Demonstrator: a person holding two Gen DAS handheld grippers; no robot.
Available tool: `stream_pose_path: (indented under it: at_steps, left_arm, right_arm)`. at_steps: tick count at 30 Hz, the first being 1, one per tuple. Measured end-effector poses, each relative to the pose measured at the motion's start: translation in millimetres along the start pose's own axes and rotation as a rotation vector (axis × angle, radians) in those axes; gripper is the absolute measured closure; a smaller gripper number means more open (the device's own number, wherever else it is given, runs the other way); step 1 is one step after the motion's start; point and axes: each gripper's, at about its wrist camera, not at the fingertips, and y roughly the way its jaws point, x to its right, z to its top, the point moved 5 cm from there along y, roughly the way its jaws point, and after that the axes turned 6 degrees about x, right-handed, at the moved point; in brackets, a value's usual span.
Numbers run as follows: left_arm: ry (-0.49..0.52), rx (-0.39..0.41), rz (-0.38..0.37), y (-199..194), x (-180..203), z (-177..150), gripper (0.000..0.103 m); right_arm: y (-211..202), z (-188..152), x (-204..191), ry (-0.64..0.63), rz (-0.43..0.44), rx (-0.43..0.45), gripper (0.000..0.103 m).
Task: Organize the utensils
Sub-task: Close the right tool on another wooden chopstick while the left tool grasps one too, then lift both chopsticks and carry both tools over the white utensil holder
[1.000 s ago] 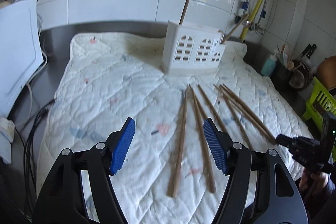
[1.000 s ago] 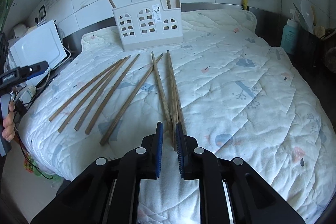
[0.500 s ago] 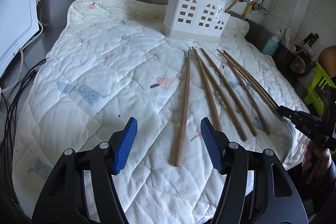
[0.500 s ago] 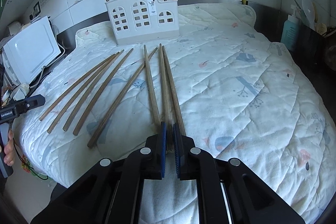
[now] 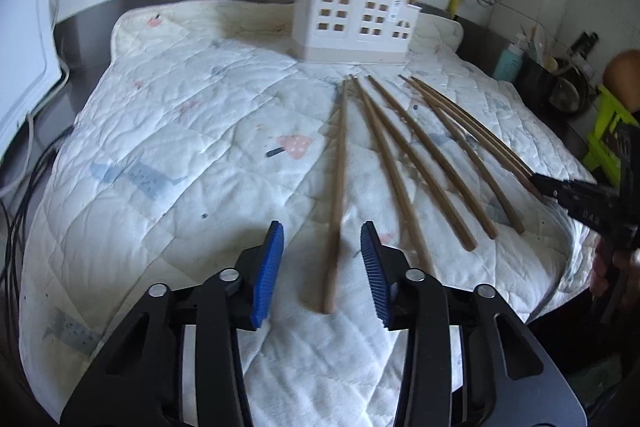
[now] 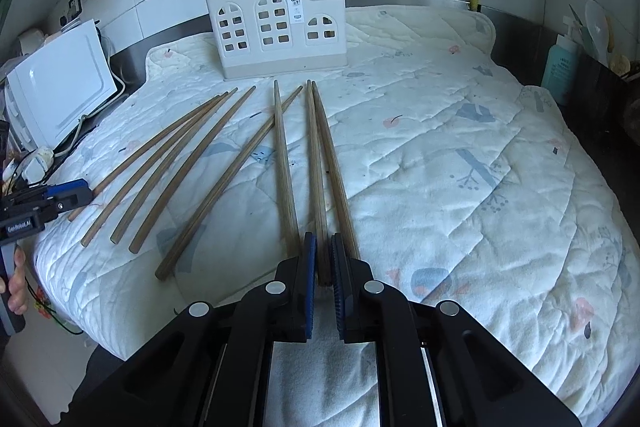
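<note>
**A:** What is lying on the counter?

**B:** A white quilted mat (image 6: 460,155) is covering the surface. A white plastic utensil holder (image 6: 276,31) with arched cut-out windows is standing upright at the mat's far edge, near the tiled wall. Two wooden chopsticks are already leaning in the holder, one at each end. Loose wooden chopsticks are fanning out on the mat in front of it.

**A:** What is the left gripper doing?

**B:** The left gripper (image 5: 322,267) is hovering low over the mat, its blue pads partly apart; the jaws have just been closing. The near end of the leftmost chopstick (image 5: 338,187) is lying between the pads, but neither pad is touching it.

**A:** And the right one?

**B:** The right gripper (image 6: 324,267) is sitting with its jaws nearly together, pinching the near end of one chopstick (image 6: 316,167) that is pointing toward the holder. Another chopstick is lying just beside it on each side, outside the jaws.

**A:** Anything else nearby?

**B:** A white appliance (image 6: 60,87) is standing left of the mat, and a teal bottle (image 6: 560,67) is standing to the right.
</note>
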Motion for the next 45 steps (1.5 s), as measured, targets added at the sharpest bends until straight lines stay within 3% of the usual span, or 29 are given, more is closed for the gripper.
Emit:
stream_pose_path:
  at_steps: [7,11,15,22,31,37,45]
  left_arm:
    - [0.006,0.006,0.004,9.0,2.1,-1.6,0.08]
    - [0.005,0.015,0.008,8.2,0.7,-3.1,0.082]
    - [0.126,0.014,0.089,11.5,18.3,-4.8,0.086]
    - [0.005,-0.004,0.032,7.7,1.5,2.4,0.095]
    - [-0.067,0.094,-0.061,-16.1,3.4,27.7,0.097]
    - [-0.054,0.161,-0.074,-27.2,3.3,56.7,0.097]
    - [-0.072,0.189,-0.105,-26.4,-2.9,96.5,0.097]
  right_arm:
    - [0.1,-0.7,-0.7,-0.002,0.003,0.013,0.095]
    - [-0.1,-0.8,-0.6,0.004,0.005,0.02,0.096]
    - [-2.1,1.4,-2.0,0.003,-0.002,0.019,0.097]
    - [-24.5,18.9,-5.3,-0.012,-0.007,0.076,0.097]
    - [-67.4,78.4,-12.8,-0.054,0.009,0.211,0.097]
    - [-82.4,128.8,-13.4,-0.064,0.053,0.28,0.097]
    - [-74.9,188.8,-5.5,-0.085,0.071,0.282,0.097]
